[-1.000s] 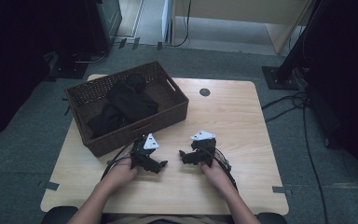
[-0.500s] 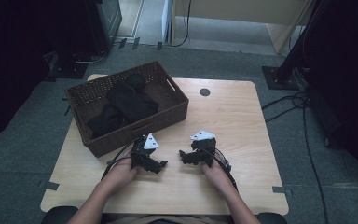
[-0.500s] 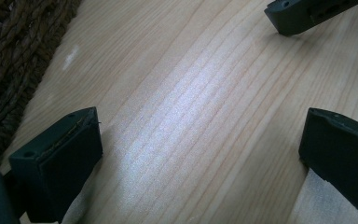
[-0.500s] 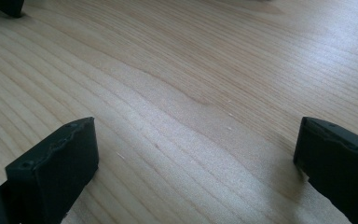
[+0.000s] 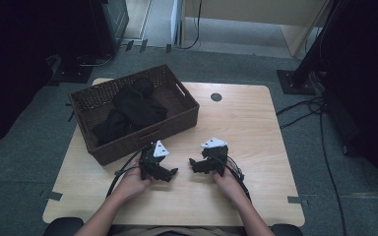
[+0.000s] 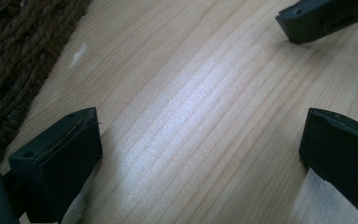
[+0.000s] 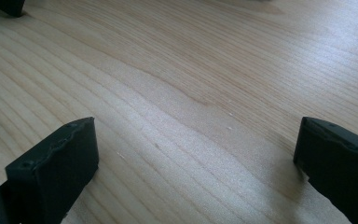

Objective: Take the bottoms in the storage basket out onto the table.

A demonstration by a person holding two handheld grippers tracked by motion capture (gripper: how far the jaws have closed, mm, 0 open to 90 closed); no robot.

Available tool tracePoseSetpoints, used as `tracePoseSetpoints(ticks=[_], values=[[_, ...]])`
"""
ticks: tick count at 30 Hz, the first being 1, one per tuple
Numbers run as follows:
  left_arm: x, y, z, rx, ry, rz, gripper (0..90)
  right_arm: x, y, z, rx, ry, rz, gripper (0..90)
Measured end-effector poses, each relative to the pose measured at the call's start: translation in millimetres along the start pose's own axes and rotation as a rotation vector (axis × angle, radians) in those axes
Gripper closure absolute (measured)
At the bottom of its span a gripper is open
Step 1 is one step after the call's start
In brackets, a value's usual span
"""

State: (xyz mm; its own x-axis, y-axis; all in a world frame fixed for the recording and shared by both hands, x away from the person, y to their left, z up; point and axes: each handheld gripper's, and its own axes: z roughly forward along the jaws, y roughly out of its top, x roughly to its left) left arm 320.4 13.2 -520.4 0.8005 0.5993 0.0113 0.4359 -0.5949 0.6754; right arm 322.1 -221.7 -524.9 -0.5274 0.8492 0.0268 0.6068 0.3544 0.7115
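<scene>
A brown wicker basket (image 5: 182, 101) stands at the table's back left with dark clothes (image 5: 133, 108) heaped inside. My left gripper (image 5: 170, 173) rests on the wooden table (image 5: 246, 118) just in front of the basket, open with nothing between its jaws. My right gripper (image 5: 194, 164) lies a short way to its right, also open and empty, its tips pointing toward the left one. In the left gripper view the jaws (image 6: 196, 149) stand wide over bare wood, the basket weave (image 6: 9, 70) at the left edge. The right gripper view has its own gripper (image 7: 196, 154) spread over bare wood.
A small round dark grommet (image 5: 216, 97) sits in the table near the back edge. Cables (image 5: 300, 115) trail on the floor to the right, and a dark stand base (image 5: 295, 81) stands off the back right corner. Tape marks (image 5: 295, 199) sit near the front corners.
</scene>
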Motion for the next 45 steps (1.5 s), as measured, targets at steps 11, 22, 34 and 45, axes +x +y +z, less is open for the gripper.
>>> tracePoseSetpoints(ticks=[11, 22, 34, 45], values=[[-0.8, 3.8, -5.2, 0.078, -0.061, 0.069, 0.0, 0.3, -0.6, -0.5, 0.001, 0.007, -0.009, 0.0], [11.1, 17.7, -33.0, 0.080, -0.173, 0.069, 11.4, 0.7, -0.8, -0.8, 0.002, 0.009, -0.008, 0.0], [20.6, 36.8, -57.9, 0.082, -0.149, 0.078, 13.6, 0.9, -1.1, -0.9, -0.001, 0.008, -0.011, 0.0], [31.4, 59.7, -86.5, 0.075, -0.135, 0.107, 14.0, 0.8, -1.2, -1.0, -0.001, 0.008, -0.014, 0.0]])
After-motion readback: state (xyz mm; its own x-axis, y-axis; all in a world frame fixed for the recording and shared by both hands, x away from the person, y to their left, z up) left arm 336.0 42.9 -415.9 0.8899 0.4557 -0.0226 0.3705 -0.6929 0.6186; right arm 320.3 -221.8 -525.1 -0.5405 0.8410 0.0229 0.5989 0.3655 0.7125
